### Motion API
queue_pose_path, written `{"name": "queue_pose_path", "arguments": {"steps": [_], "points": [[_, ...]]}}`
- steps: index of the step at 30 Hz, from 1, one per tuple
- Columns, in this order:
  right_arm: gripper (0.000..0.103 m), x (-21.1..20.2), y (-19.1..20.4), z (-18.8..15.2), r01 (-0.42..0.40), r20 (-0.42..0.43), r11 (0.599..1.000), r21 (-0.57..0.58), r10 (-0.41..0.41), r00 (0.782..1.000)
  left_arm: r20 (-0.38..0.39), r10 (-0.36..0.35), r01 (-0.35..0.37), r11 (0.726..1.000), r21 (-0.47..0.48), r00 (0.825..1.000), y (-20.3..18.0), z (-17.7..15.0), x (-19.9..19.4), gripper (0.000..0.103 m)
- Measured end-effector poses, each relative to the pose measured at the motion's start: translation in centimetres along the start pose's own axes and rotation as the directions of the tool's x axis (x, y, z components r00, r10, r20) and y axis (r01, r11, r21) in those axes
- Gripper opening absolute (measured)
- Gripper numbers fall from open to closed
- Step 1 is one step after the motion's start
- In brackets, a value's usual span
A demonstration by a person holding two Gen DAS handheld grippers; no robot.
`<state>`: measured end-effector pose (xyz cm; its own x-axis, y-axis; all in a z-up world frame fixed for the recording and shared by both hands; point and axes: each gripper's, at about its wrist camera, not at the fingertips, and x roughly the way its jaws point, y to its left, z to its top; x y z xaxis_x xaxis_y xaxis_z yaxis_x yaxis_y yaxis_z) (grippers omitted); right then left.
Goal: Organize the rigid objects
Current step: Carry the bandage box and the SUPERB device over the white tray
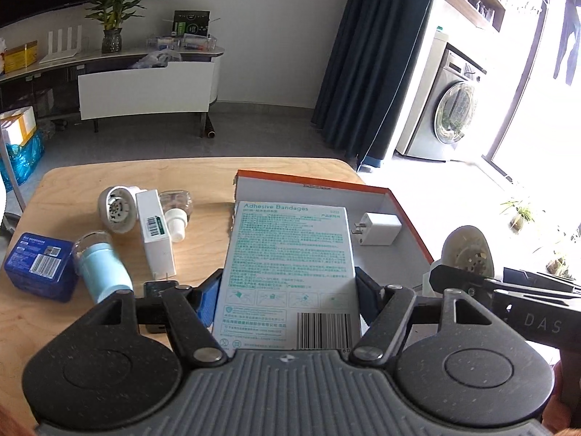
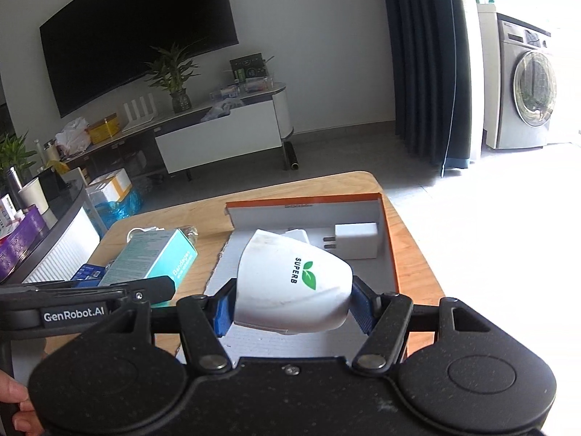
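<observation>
Above the open tray (image 2: 390, 254), the right gripper (image 2: 292, 299) clamps a white plug-in unit (image 2: 294, 283), nearer the tray's bare floor. Left of it, the left gripper (image 1: 287, 294) pinches the bandage box (image 1: 290, 254), long axis pointing at the tray's far wall.

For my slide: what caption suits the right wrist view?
Right hand-held gripper holds white SUPERB device above orange-rimmed box.
</observation>
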<state>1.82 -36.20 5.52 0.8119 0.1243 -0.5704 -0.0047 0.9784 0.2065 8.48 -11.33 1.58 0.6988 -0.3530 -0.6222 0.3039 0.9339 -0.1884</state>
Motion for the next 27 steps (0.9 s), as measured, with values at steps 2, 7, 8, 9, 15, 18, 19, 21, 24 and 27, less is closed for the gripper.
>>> {"name": "queue_pose_path", "arguments": {"steps": [2,7,8,9,15,18,19,21,24,27], "points": [[0.076,-0.2,-0.7,-0.1,0.008,0.008,1.0,0.011,-0.008,1.0,-0.003,-0.002,0.002,1.0,0.009,1.0,-0.6,0.0,0.3,0.072],[0.076,-0.2,-1.4,-0.1,0.015,0.021,1.0,0.023,-0.015,1.0,-0.012,-0.001,0.001,1.0,0.016,1.0,-1.1,-0.1,0.8,0.072],[0.076,-0.2,-1.5,0.0,0.017,0.022,1.0,0.025,-0.018,1.0,-0.012,0.0,0.0,1.0,0.015,1.0,-1.1,-0.1,0.8,0.072],[0.076,-0.1,-1.4,-0.1,0.017,0.022,1.0,0.026,-0.018,1.0,-0.012,0.001,-0.001,1.0,0.015,1.0,-1.1,-0.1,0.9,0.072],[0.076,0.0,-1.4,0.0,0.014,0.022,1.0,0.016,-0.014,1.0,-0.011,0.011,-0.011,1.0,0.009,1.0,-1.1,0.0,0.8,0.072],[0.076,0.1,-1.3,-0.1,0.012,0.021,1.0,0.016,-0.012,1.0,-0.01,0.011,-0.011,1.0,0.009,1.0,-1.1,0.0,0.8,0.072],[0.076,0.1,-1.3,-0.1,0.012,0.021,1.0,0.015,-0.013,1.0,-0.011,0.011,-0.011,1.0,0.009,1.0,-1.1,0.0,0.8,0.072],[0.076,0.1,-1.3,0.0,0.012,0.02,1.0,0.015,-0.012,1.0,-0.013,0.009,-0.009,1.0,0.009,1.0,-1.2,0.0,0.9,0.072],[0.076,0.0,-1.4,0.1,0.014,0.02,1.0,0.016,-0.014,1.0,-0.014,0.008,-0.008,1.0,0.01,1.0,-1.3,0.0,0.9,0.072],[0.076,0.0,-1.3,0.1,0.016,0.02,1.0,0.014,-0.016,1.0,-0.014,0.009,-0.009,1.0,0.012,1.0,-1.4,-0.1,0.9,0.072]]}}
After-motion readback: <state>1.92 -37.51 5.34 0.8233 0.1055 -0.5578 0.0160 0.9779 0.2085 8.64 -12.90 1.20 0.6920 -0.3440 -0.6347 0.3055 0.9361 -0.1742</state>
